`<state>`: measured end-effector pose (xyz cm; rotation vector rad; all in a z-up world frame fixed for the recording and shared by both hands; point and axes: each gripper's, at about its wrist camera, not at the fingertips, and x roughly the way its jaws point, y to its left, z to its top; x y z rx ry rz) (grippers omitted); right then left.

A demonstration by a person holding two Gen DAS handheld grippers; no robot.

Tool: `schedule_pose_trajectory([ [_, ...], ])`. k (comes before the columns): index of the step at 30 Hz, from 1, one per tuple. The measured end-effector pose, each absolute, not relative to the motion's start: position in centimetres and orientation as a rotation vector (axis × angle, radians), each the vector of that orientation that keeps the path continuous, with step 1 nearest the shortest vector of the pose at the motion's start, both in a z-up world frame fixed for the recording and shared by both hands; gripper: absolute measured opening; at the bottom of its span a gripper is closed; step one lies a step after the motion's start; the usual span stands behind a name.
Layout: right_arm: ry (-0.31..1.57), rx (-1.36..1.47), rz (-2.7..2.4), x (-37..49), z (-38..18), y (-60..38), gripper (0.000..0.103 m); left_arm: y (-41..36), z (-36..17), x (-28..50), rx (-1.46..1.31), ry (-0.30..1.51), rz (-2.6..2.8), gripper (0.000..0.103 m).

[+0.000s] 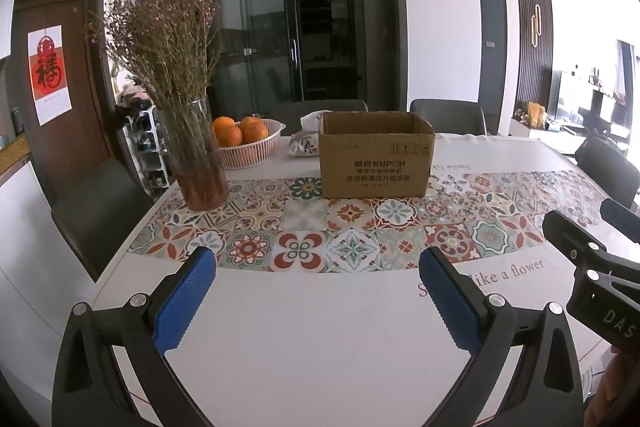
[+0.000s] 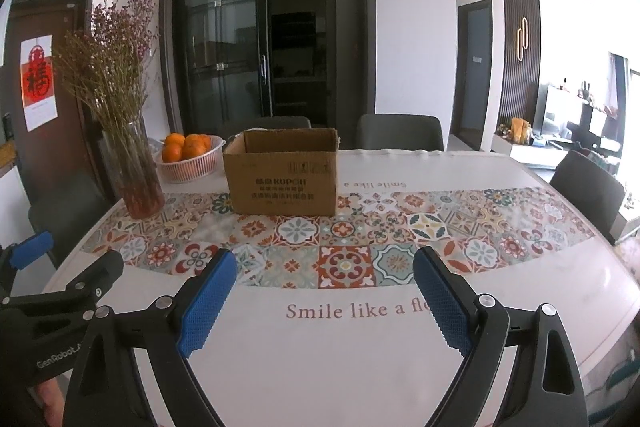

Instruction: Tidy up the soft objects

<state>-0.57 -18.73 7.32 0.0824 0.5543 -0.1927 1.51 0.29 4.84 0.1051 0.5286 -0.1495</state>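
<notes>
An open brown cardboard box stands on the table past the patterned strip; it also shows in the right wrist view. A soft patterned pouch lies just left of and behind the box, with a white soft thing above it. My left gripper is open and empty over the near white part of the table. My right gripper is open and empty, level with the left one. Each gripper shows in the other's view: the right one, the left one.
A glass vase of dried flowers stands at the table's left, a white basket of oranges behind it. The tablecloth reads "Smile like a flower". Grey chairs ring the table. A dark glass door is behind.
</notes>
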Motion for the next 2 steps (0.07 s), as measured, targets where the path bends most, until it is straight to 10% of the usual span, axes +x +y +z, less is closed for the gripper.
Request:
schedule_pose_trajectory([
  [2,0.557,0.084,-0.194,-0.43,7.21,-18.78,0.091,0.21,4.77,1.59,0.105,0.531,-0.151,0.103],
])
